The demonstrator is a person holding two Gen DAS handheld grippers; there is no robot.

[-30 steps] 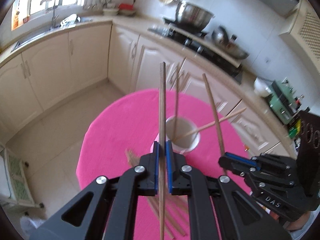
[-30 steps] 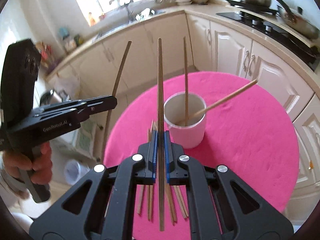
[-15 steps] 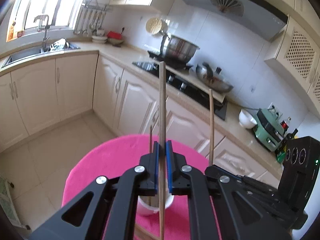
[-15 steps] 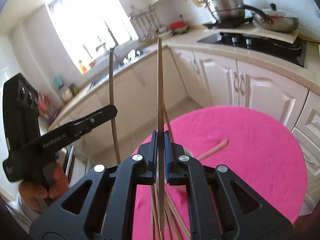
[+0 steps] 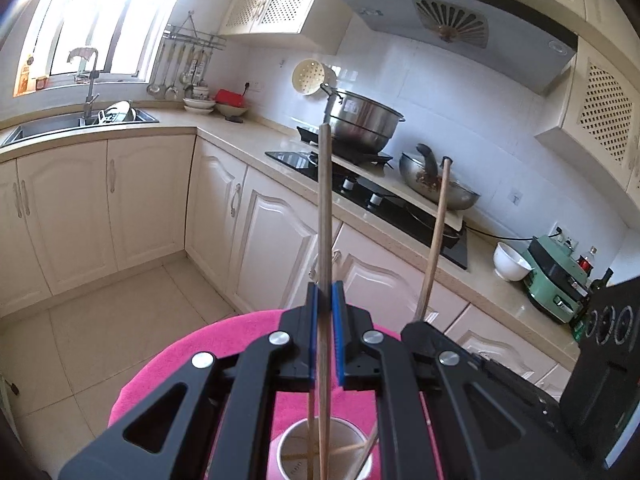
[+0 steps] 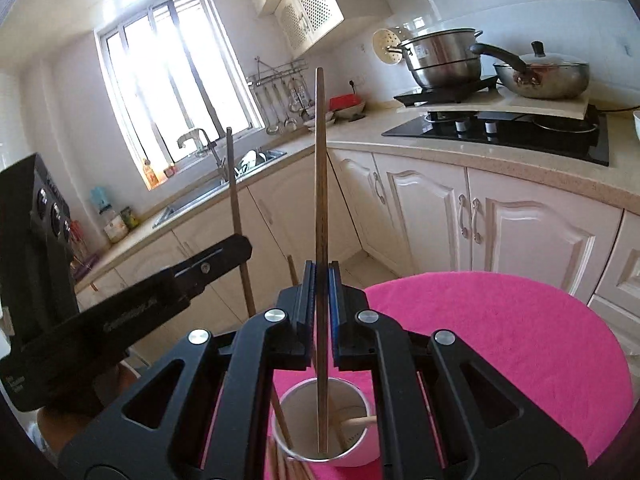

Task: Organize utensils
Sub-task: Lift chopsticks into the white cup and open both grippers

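We have a wooden chopstick (image 5: 325,216) clamped in the left hand-held gripper (image 5: 325,334) and another chopstick (image 6: 320,184) clamped in the right hand-held gripper (image 6: 321,312), each upright with its lower end inside the white cup (image 6: 356,450) on the pink-covered round table (image 6: 520,344), well in from its far edge. We judge these sticks light, stiff and smooth, prone to pivot between the pads, so a hold near mid-length suits them. The cup looks light enough to tip if a stick levers against its rim. Our grippers hide most of the cup and the loose chopsticks (image 6: 292,472) beside it; their count stays unclear.
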